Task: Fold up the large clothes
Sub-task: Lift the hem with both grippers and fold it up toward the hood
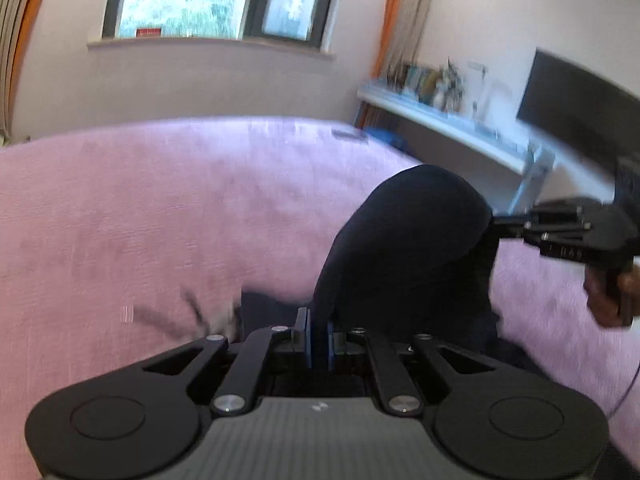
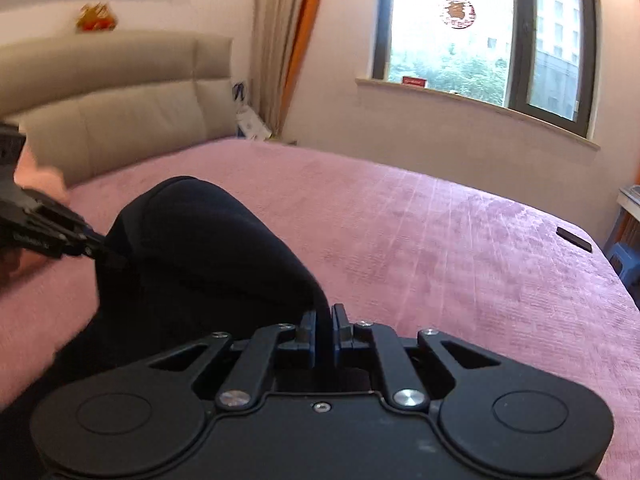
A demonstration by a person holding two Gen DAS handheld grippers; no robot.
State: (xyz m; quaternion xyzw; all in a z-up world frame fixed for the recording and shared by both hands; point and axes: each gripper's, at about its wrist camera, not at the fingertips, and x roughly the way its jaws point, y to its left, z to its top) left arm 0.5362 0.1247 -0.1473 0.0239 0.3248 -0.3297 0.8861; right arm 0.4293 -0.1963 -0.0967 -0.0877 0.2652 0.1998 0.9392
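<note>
My left gripper (image 1: 319,330) is clamped tight on a fold of the large dark navy cloth garment (image 1: 404,248), blue pads pinching the fabric right at the bottom middle of the left wrist view. My right gripper (image 2: 323,322) has the same garment (image 2: 208,248) nipped between its blue pads, jaws all but closed on the cloth. Both grips are on, and the garment billows up between them in a rounded dark hump, lifted clear above the pink textured bedspread (image 1: 140,220).

From the left wrist view, my right gripper (image 1: 502,222) shows at the right edge, its tip buried in the side of the dark fabric, with the person's hand (image 1: 612,292) wrapped round the handle below. From the right wrist view it's mirrored: my left gripper (image 2: 110,257) comes in from the left edge and bites the garment's near edge.

The lower part of the garment trails down toward the near side of the bed, dark against the pink. Beyond, a beige padded headboard (image 2: 120,108) stands at the bed's head, and a dark-framed window (image 2: 488,40) glows bright over a pale sill. A small flat black object (image 2: 574,239) lies on the bedspread's far corner. A white shelf-desk (image 1: 452,120) with blurred clutter runs along the wall, all smeared by motion.
</note>
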